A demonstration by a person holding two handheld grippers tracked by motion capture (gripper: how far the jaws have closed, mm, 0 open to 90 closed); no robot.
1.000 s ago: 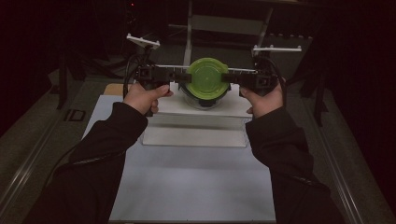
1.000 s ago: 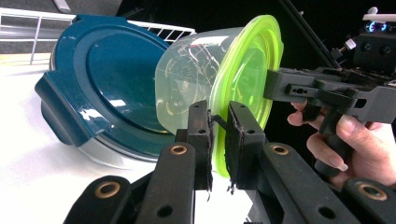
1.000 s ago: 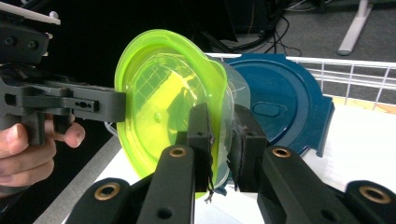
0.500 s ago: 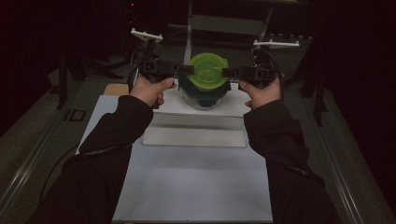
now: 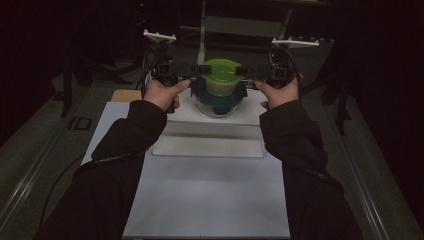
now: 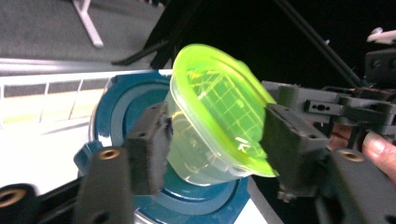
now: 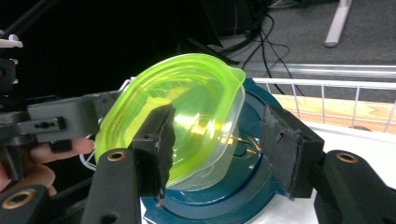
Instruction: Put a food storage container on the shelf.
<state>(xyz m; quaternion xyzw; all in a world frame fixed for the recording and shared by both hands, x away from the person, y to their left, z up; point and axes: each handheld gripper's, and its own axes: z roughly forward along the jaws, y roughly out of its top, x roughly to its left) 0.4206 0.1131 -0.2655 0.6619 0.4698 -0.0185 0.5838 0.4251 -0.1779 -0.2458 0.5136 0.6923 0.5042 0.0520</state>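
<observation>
A small clear tub with a lime-green lid [image 5: 219,75] [image 6: 219,112] [image 7: 187,107] is tilted above the blue lid of a larger round container [image 5: 217,97] [image 6: 116,116] [image 7: 261,186]. My left gripper [image 5: 192,75] [image 6: 215,144] comes in from the left and is shut on the tub, one pad on the clear wall and one on the lid rim. My right gripper [image 5: 247,75] [image 7: 224,149] reaches in from the right with its jaws around the tub. Its left pad lies against the tub; its right pad [image 7: 289,149] stands apart from it.
The blue-lidded container stands on a raised white platform [image 5: 210,130] at the far end of a white mat [image 5: 210,200]. A wire rack [image 7: 327,88] and a wooden board [image 5: 125,95] lie beside it. Dark stands and cables crowd the back.
Both hands have moved forward and up. The green-lidded tub has risen and tipped, so its clear body now shows above the blue lid.
</observation>
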